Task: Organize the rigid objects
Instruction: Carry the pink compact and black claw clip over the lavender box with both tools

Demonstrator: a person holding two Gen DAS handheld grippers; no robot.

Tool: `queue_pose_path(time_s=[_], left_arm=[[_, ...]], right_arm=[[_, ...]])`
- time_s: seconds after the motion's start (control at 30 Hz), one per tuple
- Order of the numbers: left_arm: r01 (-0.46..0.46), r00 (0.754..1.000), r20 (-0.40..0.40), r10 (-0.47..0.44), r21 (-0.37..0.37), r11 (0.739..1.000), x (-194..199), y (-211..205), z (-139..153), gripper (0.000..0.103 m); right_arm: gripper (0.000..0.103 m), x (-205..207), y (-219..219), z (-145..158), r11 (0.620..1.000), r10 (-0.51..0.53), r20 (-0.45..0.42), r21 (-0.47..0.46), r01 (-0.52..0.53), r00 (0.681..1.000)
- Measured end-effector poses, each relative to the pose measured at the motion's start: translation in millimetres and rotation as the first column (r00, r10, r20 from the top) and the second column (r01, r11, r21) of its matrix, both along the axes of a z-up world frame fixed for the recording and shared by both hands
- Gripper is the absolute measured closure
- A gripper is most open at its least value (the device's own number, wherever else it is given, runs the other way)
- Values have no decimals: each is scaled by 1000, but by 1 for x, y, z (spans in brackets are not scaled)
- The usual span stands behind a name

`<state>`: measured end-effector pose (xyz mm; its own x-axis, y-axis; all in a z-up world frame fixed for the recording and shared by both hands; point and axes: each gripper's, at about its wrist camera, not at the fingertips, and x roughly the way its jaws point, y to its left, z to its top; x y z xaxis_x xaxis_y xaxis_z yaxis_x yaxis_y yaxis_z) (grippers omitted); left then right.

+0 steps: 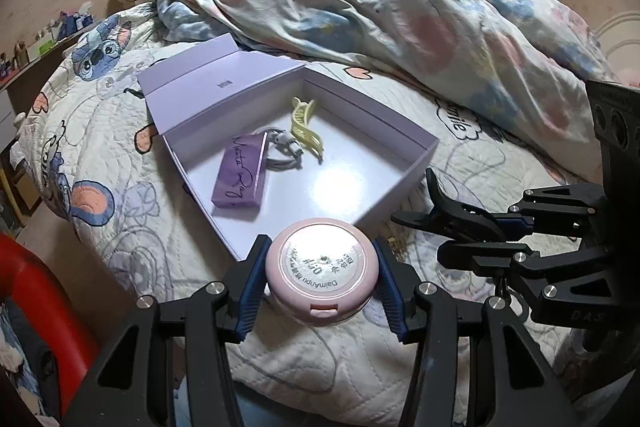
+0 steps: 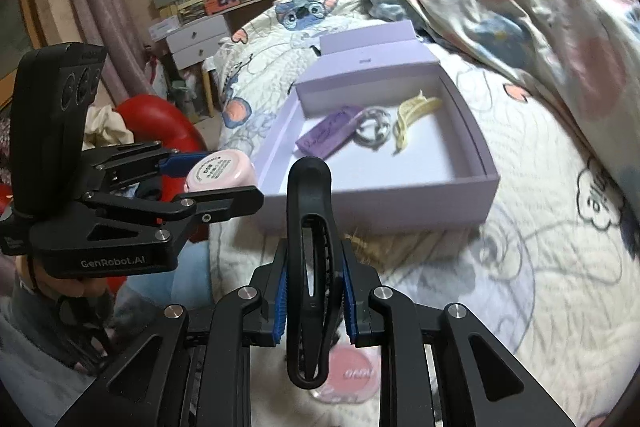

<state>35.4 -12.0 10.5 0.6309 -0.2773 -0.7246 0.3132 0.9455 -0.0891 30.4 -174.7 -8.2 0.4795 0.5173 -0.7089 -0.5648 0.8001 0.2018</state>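
On a cartoon-print quilted bed [image 1: 120, 131], crumpled duvet [image 1: 400, 15] upper right, the left gripper [image 1: 321, 285] clamps a pink compact [image 1: 321, 267] and the right gripper [image 2: 313, 303] pinches a black hair claw [image 2: 310, 247], lavender box [image 1: 400, 131] mid-frame.

"DaimAnpu" is printed, upside down, on the round label of the pink compact [image 1: 321, 269]. "GenRobot.AI" is read on the left gripper's body [image 2: 113, 262]. "Smile" is stitched on the quilt [image 1: 456, 119] beside the box's right edge.
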Motion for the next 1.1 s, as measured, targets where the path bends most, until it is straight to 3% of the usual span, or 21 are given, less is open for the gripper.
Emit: queue_pose_path(time_s=[1.1], left_arm=[[-113,994,7,113,35,993,96,17,5,53]], right_arm=[[81,114,8,6,996,90,47,4,-91,995]])
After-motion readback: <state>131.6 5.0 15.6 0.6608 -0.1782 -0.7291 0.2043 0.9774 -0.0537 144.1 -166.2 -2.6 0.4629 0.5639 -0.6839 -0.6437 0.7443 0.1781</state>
